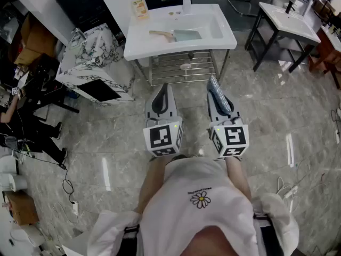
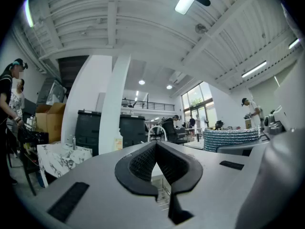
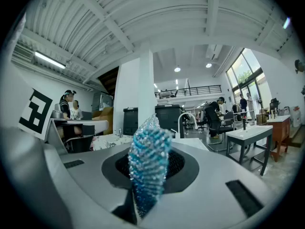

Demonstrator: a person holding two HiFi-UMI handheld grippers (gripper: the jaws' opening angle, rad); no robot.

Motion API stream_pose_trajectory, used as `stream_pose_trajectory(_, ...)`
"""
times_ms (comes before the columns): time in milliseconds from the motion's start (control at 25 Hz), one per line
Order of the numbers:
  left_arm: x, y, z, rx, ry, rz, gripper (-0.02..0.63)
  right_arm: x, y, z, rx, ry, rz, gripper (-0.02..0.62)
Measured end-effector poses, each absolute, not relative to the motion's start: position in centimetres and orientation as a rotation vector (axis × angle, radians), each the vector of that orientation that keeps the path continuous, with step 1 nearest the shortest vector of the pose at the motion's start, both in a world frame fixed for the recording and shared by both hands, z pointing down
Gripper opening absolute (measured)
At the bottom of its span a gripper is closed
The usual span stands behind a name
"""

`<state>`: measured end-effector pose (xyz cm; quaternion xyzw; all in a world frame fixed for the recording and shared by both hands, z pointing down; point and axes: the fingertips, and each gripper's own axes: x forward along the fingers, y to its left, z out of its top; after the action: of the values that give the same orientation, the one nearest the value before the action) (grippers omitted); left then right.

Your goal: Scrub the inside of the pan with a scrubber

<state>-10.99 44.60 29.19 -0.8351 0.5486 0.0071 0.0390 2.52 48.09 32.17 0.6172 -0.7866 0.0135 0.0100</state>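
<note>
The left gripper (image 2: 156, 149) has its jaws closed together on nothing. The right gripper (image 3: 151, 147) is clamped on a blue glittery mesh scrubber (image 3: 147, 171), which stands proud of the jaws.

Risk: the soft mesh may fold or slip under scrubbing pressure.

The pale teal pan with wooden handle (image 1: 184, 35) lies loose in the white sink basin (image 1: 160, 48), well ahead. Unsteadied, it may skate.

A grey marbled tile floor (image 1: 266, 105) lies between. A second white sink (image 1: 290, 16) stands beyond, to the right.

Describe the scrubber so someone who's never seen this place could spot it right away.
Start at the white sink ahead; the person facing it holds two grippers. The scrubber is the glittery blue mesh pad pinched in the right gripper, whereas the left gripper is shut on nothing.
</note>
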Motion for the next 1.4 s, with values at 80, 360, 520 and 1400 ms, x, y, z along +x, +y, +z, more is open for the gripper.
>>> stream_pose_trajectory(80, -10.7, 44.5, 29.2, -2.563, 1.678, 0.022, 0.015, 2.6, 47.9, 32.3, 1.919, -2.452, 0.038, 0.061)
stream_pose_trajectory(360, -10.2, 44.2, 29.4, -2.571, 1.670, 0.008, 0.015, 2.4, 47.6, 32.6, 1.908, -2.491, 0.093, 0.060)
stream_pose_trajectory(520, -10.5, 43.4, 29.6, -2.578, 1.679, 0.010, 0.015, 2.6, 47.2, 32.9, 1.914, -2.485, 0.101, 0.060)
stream_pose_trajectory(1400, -9.5, 31.4, 28.5, -2.596, 1.646, 0.168, 0.015, 6.4, 37.9, 31.0, 1.994, -2.512, -0.024, 0.061)
